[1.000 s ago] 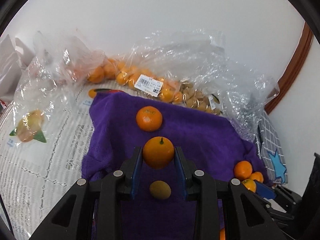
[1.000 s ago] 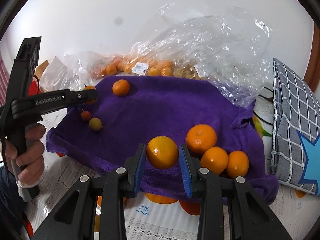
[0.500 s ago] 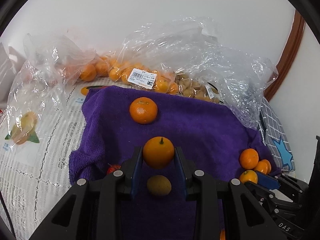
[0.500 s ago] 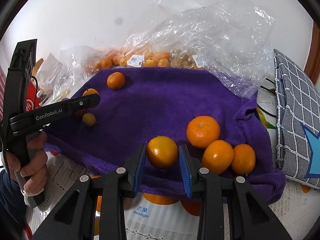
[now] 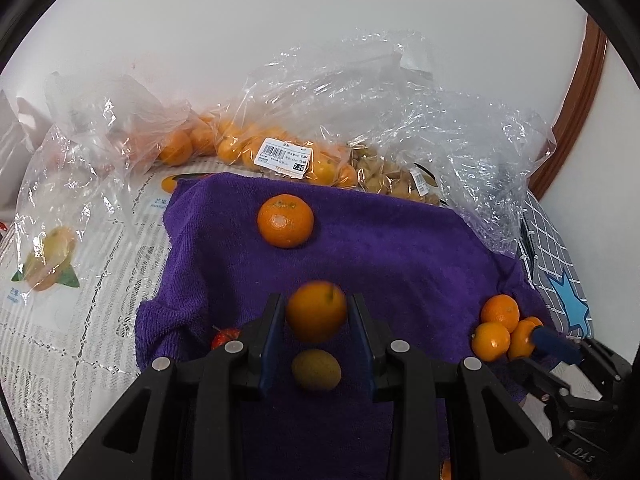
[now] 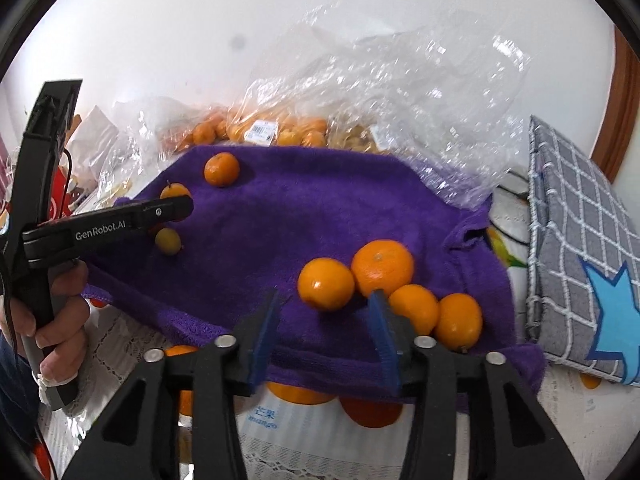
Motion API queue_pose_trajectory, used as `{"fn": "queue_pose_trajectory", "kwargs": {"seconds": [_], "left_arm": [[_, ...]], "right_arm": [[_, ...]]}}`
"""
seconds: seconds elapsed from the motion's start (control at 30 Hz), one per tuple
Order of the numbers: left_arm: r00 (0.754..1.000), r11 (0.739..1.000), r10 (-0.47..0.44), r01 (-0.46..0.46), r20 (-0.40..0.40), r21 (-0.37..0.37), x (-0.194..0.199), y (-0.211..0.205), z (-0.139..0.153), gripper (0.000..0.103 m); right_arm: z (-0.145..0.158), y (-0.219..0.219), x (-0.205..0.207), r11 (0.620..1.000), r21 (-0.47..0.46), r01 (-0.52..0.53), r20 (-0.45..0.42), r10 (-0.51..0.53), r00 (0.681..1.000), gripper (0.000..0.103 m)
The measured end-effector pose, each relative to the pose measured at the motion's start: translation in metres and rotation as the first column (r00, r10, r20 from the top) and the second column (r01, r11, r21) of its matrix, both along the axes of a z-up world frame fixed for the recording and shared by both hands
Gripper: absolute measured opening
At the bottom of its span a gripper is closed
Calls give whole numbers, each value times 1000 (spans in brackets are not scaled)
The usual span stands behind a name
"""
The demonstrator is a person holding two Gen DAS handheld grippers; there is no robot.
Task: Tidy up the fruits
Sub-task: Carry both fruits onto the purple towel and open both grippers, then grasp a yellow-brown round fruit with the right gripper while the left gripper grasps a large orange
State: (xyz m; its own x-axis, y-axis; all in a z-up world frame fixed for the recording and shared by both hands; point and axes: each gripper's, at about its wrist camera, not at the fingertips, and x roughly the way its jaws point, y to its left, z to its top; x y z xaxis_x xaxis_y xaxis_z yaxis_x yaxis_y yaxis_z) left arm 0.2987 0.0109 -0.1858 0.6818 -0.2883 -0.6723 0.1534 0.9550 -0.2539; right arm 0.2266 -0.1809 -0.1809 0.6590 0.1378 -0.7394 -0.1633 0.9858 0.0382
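Observation:
A purple towel [image 5: 400, 256] [image 6: 280, 216] lies on the table. My left gripper [image 5: 316, 312] has its jaws slightly apart around a small orange [image 5: 316, 311], which looks blurred between them. A yellow-green fruit [image 5: 316, 369] and a small red fruit [image 5: 225, 336] lie on the towel below it. A larger mandarin [image 5: 285, 221] sits further back. My right gripper [image 6: 324, 320] is open; an orange [image 6: 326, 283] rests on the towel just ahead of it, beside three more oranges [image 6: 383, 267]. The left gripper also shows in the right wrist view [image 6: 172, 208].
Clear plastic bags of oranges [image 5: 240, 148] and brownish fruits [image 5: 384, 176] lie behind the towel. A grey checked cloth with a blue star [image 6: 580, 248] lies at the right. More oranges [image 6: 300, 394] sit off the towel's front edge.
My right gripper opened and let its orange go onto the towel beside the group. My left gripper's jaws spread a little and its orange is blurred.

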Motion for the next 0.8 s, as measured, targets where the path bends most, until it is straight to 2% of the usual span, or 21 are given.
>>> {"fn": "queue_pose_trajectory", "kwargs": {"seconds": [0.13,0.27,0.43,0.57,0.7,0.8], "left_arm": [[999,1000,6,-5,36,-16,-5,2,5,42],[998,1000,12,-11,66,-13,-10,2,9,44],[994,999,40,-39,99,-8,-20,2,14,44],[990,998,60,-58,125,-19,-33,4,20,44],[987,995,91,-86,132,-42,-48,9,23,44],[987,994,92,-83,129,-71,-63,12,25,44]], "right_arm": [[11,-3,-7,1000,1,22,59,-22,998,66],[17,-2,-12,1000,15,4,83,-6,997,72],[21,-7,-18,1000,22,15,111,-18,994,72],[25,-17,-31,997,27,75,141,-79,987,72],[31,-23,-47,990,-16,137,157,-132,979,70],[41,-27,-61,986,-34,161,133,-155,979,65]]}}
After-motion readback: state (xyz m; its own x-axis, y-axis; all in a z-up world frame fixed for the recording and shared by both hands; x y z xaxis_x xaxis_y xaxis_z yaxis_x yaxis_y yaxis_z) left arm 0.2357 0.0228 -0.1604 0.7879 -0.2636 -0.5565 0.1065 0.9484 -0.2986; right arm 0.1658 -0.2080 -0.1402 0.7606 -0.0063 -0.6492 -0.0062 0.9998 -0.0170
